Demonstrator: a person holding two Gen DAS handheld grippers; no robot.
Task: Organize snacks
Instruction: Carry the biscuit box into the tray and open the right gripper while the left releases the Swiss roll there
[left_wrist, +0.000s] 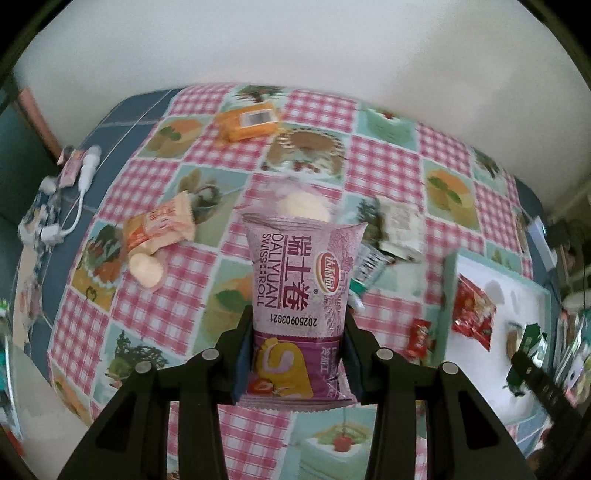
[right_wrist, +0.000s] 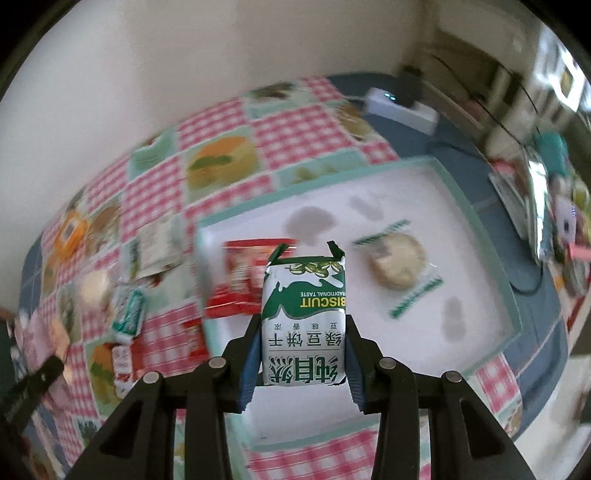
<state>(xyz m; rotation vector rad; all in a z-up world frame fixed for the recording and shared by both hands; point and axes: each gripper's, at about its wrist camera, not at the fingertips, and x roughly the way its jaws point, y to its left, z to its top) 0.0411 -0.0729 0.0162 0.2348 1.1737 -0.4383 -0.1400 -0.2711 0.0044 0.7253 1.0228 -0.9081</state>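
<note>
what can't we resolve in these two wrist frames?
- Left wrist view: the Swiss roll pack in the left hand-held gripper hides the tablecloth behind it.
- Left wrist view: tray contents are blurred at the right edge.
- Right wrist view: loose snacks at left are motion-blurred, labels unreadable.
- Right wrist view: the biscuit pack in the right hand-held gripper partly covers the red packet.

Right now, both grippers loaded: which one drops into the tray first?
Right. The right gripper holds the green biscuit pack directly over the white tray, beside the red packet. The left gripper holds the purple Swiss roll over the tablecloth; the tray lies off to its right.
</note>
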